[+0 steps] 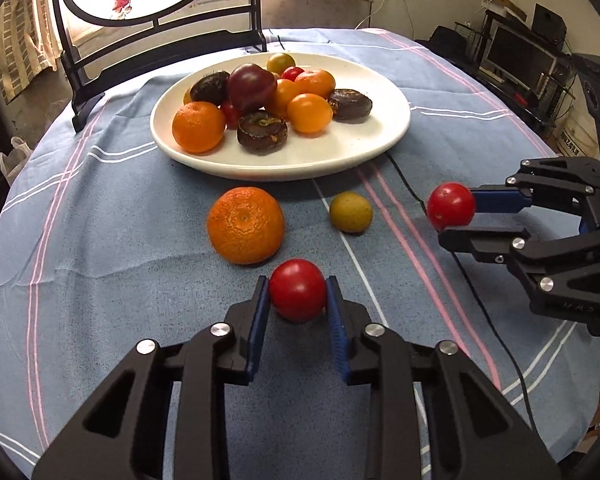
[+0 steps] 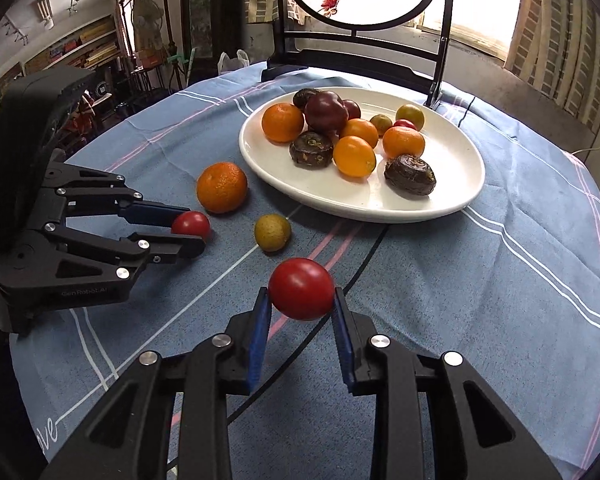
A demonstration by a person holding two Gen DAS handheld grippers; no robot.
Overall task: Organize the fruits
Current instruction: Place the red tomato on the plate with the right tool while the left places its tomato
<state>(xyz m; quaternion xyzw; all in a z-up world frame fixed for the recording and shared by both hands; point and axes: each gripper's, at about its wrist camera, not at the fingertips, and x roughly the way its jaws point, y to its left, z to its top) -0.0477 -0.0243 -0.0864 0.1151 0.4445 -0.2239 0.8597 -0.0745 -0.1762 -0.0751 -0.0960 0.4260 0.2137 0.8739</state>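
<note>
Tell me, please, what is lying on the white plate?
The white plate holds a pile of fruit: oranges, a dark red fruit, dark brown fruits and small yellow-green ones. Whatever lies beneath the pile is hidden.

Your round table's blue striped cloth (image 1: 100,240) carries a white plate (image 1: 340,152) of fruit, a loose orange (image 1: 245,224), a small green fruit (image 1: 351,212), a black cable (image 1: 404,176) and a dark round-screen stand (image 1: 88,100).

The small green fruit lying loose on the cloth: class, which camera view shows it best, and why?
Right wrist view: the green fruit sits nearer centre, clear of both grippers. The left wrist view shows it too, unobstructed beside the orange, slightly farther off.
</note>
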